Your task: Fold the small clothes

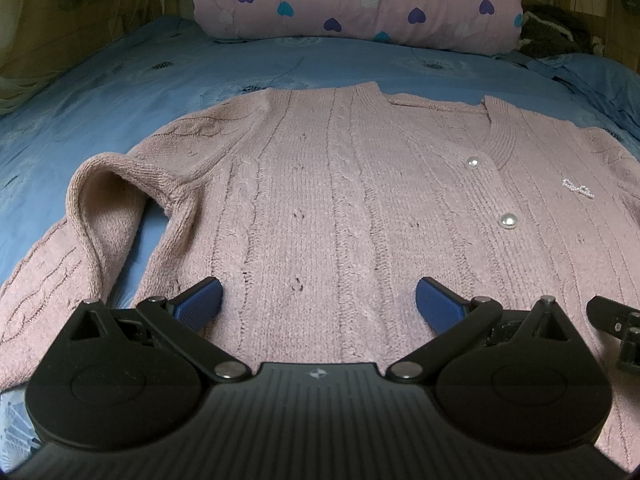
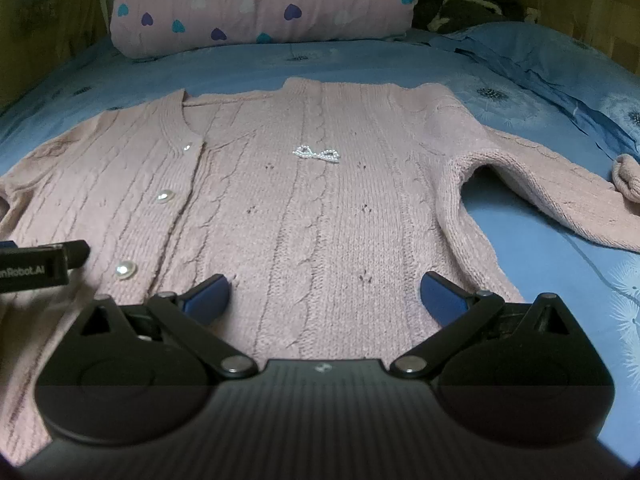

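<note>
**A:** A pink knitted cardigan (image 1: 360, 208) lies face up and spread flat on the blue bedsheet (image 1: 120, 92), its neckline toward the heart-print quilt (image 1: 360, 0) rolled at the far end. Where do the tools stand?

**B:** Both hang low over the cardigan's hem end, side by side. The left gripper (image 1: 318, 302) has its jaws wide apart with nothing between them; the right gripper (image 2: 326, 298) is the same, spread and empty. Neither pad seems to touch the knit, though that is hard to judge.

**A:** And the sleeves?

**B:** The left sleeve (image 1: 92, 216) bends down beside the cardigan's body with sheet showing in the crook. The right sleeve (image 2: 540, 184) runs outward from the body, cuff bunched at its end.

**A:** So folding looks barely begun. What makes the first move good?

**B:** Probably bring each sleeve in across the cardigan's front. Pinch near the cuff, take both layers, lift just clear, and lay it flat without dragging the body. The pearl bow (image 2: 316, 155) and pearl buttons (image 2: 165, 196) could snag, so keep the pads off them.
</note>
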`<state>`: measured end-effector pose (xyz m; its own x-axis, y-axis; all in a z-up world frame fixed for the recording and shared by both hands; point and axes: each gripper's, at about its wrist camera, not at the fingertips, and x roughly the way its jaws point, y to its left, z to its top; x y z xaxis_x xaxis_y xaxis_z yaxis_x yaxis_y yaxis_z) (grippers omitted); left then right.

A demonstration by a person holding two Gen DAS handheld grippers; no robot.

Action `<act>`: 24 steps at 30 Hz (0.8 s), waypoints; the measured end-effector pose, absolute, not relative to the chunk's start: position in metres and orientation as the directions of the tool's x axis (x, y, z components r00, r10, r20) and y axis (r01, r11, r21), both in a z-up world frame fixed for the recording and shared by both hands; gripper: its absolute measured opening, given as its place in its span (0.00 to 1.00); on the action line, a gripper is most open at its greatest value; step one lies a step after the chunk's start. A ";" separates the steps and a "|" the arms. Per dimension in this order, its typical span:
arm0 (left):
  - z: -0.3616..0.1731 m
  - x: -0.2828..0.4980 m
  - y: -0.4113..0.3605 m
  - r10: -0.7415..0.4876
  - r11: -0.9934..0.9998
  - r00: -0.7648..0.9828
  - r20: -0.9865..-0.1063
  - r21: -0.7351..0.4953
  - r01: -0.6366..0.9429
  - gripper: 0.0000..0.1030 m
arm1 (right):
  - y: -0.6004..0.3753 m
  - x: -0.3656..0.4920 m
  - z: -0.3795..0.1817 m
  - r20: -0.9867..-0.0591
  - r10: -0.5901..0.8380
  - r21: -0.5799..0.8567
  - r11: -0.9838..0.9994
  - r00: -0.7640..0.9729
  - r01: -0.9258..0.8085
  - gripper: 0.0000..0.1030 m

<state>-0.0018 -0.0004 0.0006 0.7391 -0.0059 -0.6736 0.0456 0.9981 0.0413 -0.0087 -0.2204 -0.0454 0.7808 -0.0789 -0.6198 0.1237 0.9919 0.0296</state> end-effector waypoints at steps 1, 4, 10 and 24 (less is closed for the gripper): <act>0.001 -0.002 0.000 -0.006 0.998 0.739 -0.674 0.041 0.046 1.00 | -0.221 -0.009 -0.045 -0.620 -0.079 0.030 0.992 0.781 0.124 1.00; 0.001 -0.002 0.000 -0.006 0.998 0.739 -0.674 0.041 0.046 1.00 | -0.221 -0.009 -0.045 -0.620 -0.079 0.030 0.992 0.781 0.124 1.00; 0.001 -0.002 0.000 -0.007 0.998 0.740 -0.673 0.040 0.046 1.00 | -0.222 -0.009 -0.045 -0.619 -0.078 0.031 0.992 0.781 0.124 1.00; 0.004 -0.003 0.000 -0.008 0.998 0.734 -0.679 0.038 0.045 1.00 | -0.227 -0.011 -0.040 -0.625 -0.061 0.062 0.990 0.778 0.127 1.00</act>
<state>-0.0027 -0.0002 0.0039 0.7343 -0.0075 -0.6788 0.0454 0.9982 0.0380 -0.0106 -0.2267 -0.0403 0.7780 -0.0606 -0.6253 0.1270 0.9900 0.0620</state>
